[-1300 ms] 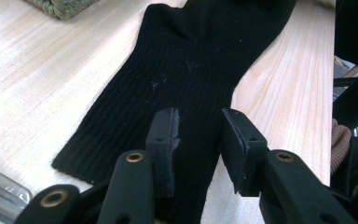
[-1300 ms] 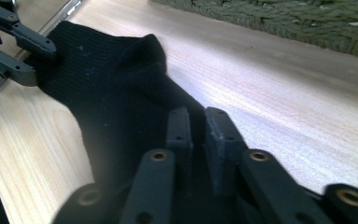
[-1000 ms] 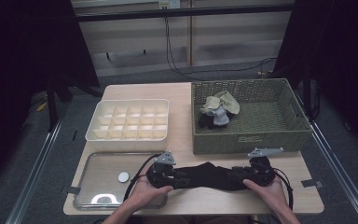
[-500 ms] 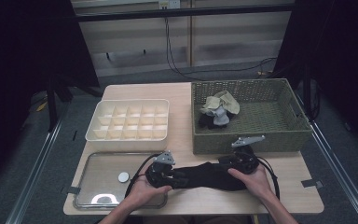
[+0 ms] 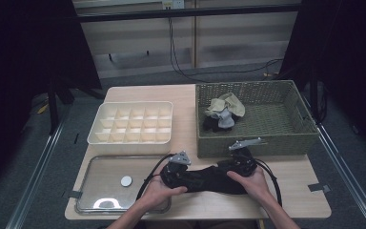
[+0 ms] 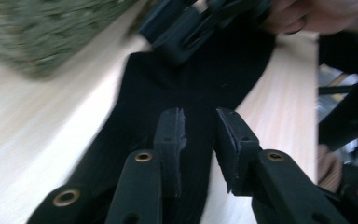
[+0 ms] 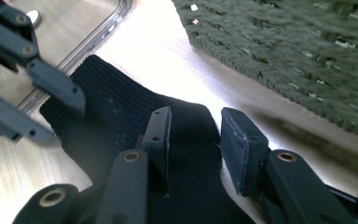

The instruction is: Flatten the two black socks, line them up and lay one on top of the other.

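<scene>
A black sock (image 5: 209, 179) lies flat near the table's front edge, between my two grippers. My left gripper (image 5: 183, 174) is at the sock's left end; in the left gripper view it (image 6: 200, 116) hovers over the black sock (image 6: 205, 74), jaws slightly apart and nothing visibly pinched. My right gripper (image 5: 229, 170) is over the sock's right part; in the right gripper view it (image 7: 196, 116) stands open above the knit fabric (image 7: 116, 121). Each gripper view shows the other gripper's jaws close by.
A green woven basket (image 5: 305, 138) at the back right holds a heap of socks (image 5: 224, 112). A white compartment box (image 5: 128, 138) stands at the left. In front of it lies a clear tray (image 5: 100, 195) with a small white disc (image 5: 126, 181).
My right gripper has moved left along the sock toward the left gripper. The left gripper has stayed put.
</scene>
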The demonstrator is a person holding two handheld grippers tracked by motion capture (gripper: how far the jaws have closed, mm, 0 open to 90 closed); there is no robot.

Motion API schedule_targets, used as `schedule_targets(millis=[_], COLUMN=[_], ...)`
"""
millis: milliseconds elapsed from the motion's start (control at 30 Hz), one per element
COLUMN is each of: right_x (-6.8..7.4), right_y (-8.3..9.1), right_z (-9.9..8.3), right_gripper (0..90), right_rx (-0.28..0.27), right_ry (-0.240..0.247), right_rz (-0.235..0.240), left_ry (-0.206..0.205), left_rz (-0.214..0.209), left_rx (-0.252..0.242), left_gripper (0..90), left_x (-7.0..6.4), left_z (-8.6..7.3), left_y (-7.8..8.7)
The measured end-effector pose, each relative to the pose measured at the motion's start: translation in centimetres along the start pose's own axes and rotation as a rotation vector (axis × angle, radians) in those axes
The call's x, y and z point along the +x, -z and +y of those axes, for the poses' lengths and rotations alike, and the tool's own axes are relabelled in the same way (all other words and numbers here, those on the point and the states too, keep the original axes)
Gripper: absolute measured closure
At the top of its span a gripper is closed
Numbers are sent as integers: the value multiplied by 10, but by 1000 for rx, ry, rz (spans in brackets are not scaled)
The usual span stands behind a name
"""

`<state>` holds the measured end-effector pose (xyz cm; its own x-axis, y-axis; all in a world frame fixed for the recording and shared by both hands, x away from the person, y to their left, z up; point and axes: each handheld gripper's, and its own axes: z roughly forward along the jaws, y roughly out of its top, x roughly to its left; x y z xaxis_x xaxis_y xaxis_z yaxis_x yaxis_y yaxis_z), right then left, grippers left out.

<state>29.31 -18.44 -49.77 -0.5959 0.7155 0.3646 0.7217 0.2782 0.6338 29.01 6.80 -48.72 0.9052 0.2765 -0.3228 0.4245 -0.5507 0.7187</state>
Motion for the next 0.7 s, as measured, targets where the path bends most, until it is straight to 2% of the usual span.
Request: schedule_targets(millis=[33, 100, 267, 367, 467, 600, 633, 700], right_x=[0, -1, -1, -3, 0, 4, 4, 5], right_y=[-1, -2, 4, 3, -2, -9, -10, -11], right_z=[-1, -1, 1, 0, 3, 4, 4, 2], right_gripper=[647, 660, 651, 617, 612, 676, 723, 797], right_rx=[6, 1, -35, -30, -19, 6, 10, 12], right_ry=[5, 4, 8, -1, 19, 39, 46, 50], right_rz=[-14, -18, -22, -23, -17, -20, -21, -9], left_ry=[4, -42, -38, -41, -36, -37, -43, -47], left_rz=[-8, 10, -5, 2, 0, -2, -3, -1], left_rx=[-4, 38, 59, 78, 68, 66, 78, 71], left_gripper=[722, 724, 724, 726, 727, 726, 725, 722], left_x=[-1, -6, -7, -7, -7, -7, -7, -7], left_z=[0, 0, -5, -5, -5, -5, -5, -5], left_y=[-4, -11, -19, -18, -19, -19, -18, -18])
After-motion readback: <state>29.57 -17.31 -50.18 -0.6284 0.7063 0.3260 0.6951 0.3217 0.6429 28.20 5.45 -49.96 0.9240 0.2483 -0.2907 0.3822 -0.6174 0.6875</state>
